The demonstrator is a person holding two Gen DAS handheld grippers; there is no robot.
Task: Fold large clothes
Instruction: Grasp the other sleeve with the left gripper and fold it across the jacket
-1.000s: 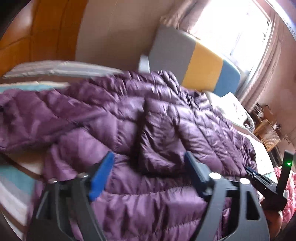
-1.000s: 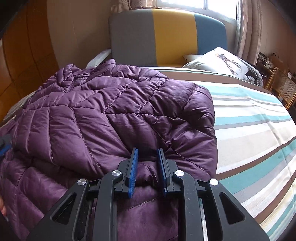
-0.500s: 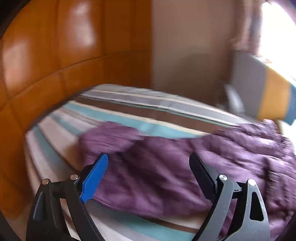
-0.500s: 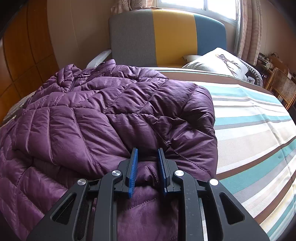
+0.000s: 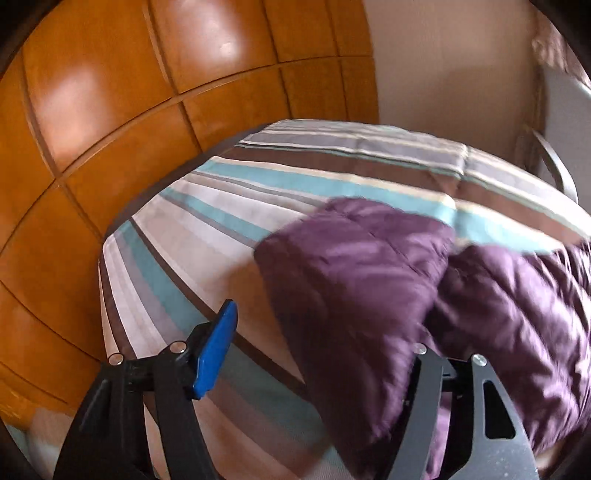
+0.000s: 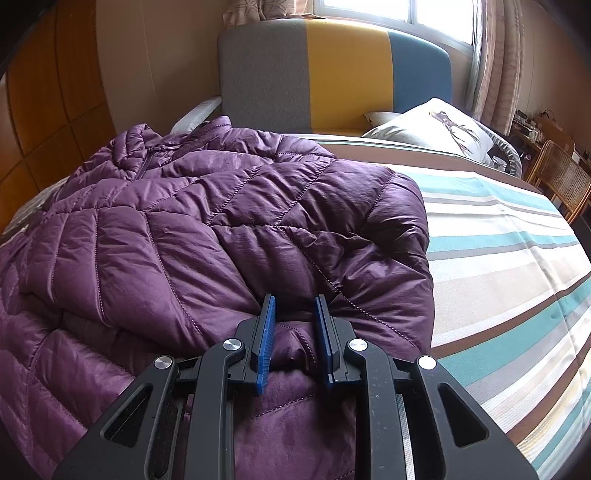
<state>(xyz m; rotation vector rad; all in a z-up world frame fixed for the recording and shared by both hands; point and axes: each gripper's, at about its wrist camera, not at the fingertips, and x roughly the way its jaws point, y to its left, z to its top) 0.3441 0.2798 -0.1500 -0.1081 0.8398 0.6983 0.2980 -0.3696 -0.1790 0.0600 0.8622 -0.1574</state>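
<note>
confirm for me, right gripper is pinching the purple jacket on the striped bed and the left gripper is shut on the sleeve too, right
Not quite: the left gripper is open, its fingers spread around the sleeve, as the left wrist view shows. The right gripper is pinching the purple jacket on the striped bed.

Daylight enters through the window at the top of the right wrist view, blown out white there, leaving the room softly lit with gentle shadows in the folds of the purple jacket. That view is sharp. The left wrist view is smeared by motion blur, with pale glare patches on the wooden panelling. Both pictures bend strongly and darken at the corners.
</note>
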